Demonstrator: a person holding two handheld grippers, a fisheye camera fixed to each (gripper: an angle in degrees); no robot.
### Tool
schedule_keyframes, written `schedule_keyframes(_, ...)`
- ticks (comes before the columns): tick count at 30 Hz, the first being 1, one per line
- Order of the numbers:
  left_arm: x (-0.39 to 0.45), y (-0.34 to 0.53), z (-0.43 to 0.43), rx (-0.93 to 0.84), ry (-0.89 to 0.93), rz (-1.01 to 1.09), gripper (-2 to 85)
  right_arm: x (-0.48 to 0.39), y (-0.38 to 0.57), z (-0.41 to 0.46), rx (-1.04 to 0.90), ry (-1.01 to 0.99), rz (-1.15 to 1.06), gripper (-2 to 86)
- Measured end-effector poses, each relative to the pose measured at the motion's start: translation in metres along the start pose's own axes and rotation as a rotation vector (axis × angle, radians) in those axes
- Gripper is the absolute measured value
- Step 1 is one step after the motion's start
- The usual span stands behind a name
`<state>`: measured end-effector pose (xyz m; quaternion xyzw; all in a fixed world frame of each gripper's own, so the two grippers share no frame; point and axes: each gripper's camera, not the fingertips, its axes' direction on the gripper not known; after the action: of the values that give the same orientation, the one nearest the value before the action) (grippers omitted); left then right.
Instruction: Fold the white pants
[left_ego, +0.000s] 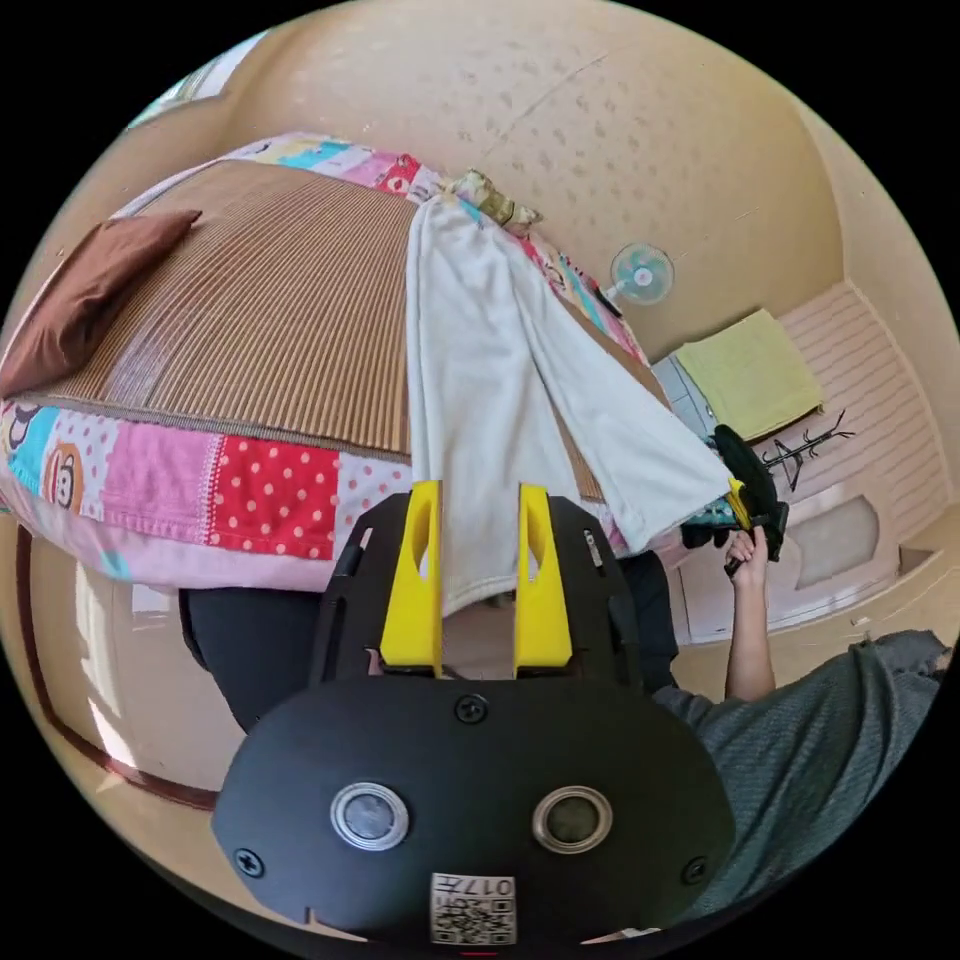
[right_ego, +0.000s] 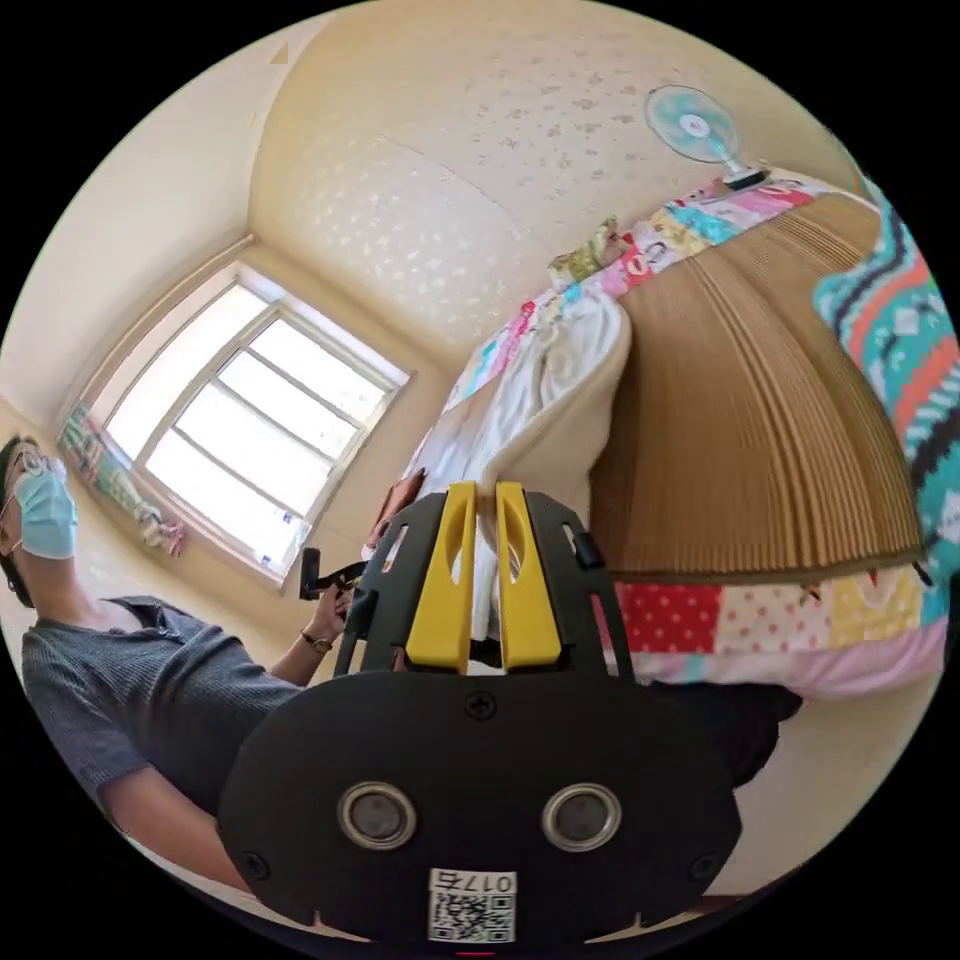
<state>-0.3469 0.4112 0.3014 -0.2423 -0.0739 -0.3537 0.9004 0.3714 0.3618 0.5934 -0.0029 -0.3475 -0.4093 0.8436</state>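
Observation:
The white pants (left_ego: 470, 350) lie on a bed's bamboo mat (left_ego: 260, 310), waist at the far edge and the two legs spread in a V toward the near edge. My left gripper (left_ego: 480, 492) is open, one yellow jaw on each side of one leg's hem, which hangs over the bed edge. The other leg's hem is pinched by my right gripper (left_ego: 742, 495), held in a person's hand. In the right gripper view the right gripper (right_ego: 485, 490) is shut on a fold of the white pants (right_ego: 560, 370), and the left gripper (right_ego: 322, 578) shows farther off in a hand.
A patchwork quilt (left_ego: 250, 490) covers the bed under the mat. A brown pillow (left_ego: 90, 290) lies on the mat, a colourful knit cloth (right_ego: 900, 330) at another edge. A fan (left_ego: 640, 272), a yellow-green towel (left_ego: 750, 370) and a window (right_ego: 240, 420) surround the bed. The person stands alongside.

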Motion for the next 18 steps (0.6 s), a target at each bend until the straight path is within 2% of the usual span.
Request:
schedule_keyframes(1, 0.005, -0.009, 0.006, -0.014, 0.06, 0.018, 12.2, -0.015, -0.012, 0.031, -0.064, -0.074, -0.044, 2.3)
schedule_keyframes(3, 0.013, -0.04, 0.034, -0.053, 0.34, 0.01, 15.3, -0.034, -0.023, 0.086, -0.178, -0.168, -0.073, 2.3)
schedule_keyframes(5, 0.014, -0.056, 0.052, -0.023, 0.481, -0.009, 18.3, -0.049, -0.024, 0.15, -0.287, -0.253, -0.046, 2.3)
schedule_keyframes(10, 0.005, -0.094, 0.106, -0.155, 0.37, -0.033, 20.1, -0.059, 0.001, 0.238, -0.465, -0.299, 0.02, 2.3)
schedule_keyframes(12, -0.009, -0.097, 0.131, -0.248, 0.348, -0.062, 14.8, -0.055, 0.016, 0.255, -0.531, -0.282, 0.057, 2.2)
schedule_keyframes(14, -0.021, -0.09, 0.141, -0.277, 0.255, -0.101, 7.7, -0.043, 0.027, 0.252, -0.57, -0.273, 0.095, 2.1)
schedule_keyframes(15, -0.024, -0.085, 0.144, -0.27, 0.269, -0.079, 4.6, -0.037, 0.027, 0.25, -0.589, -0.279, 0.115, 2.0)
schedule_keyframes(18, -0.036, -0.074, 0.146, -0.232, 0.333, -0.098, 3.8, -0.005, 0.017, 0.229, -0.617, -0.369, 0.2, 1.6)
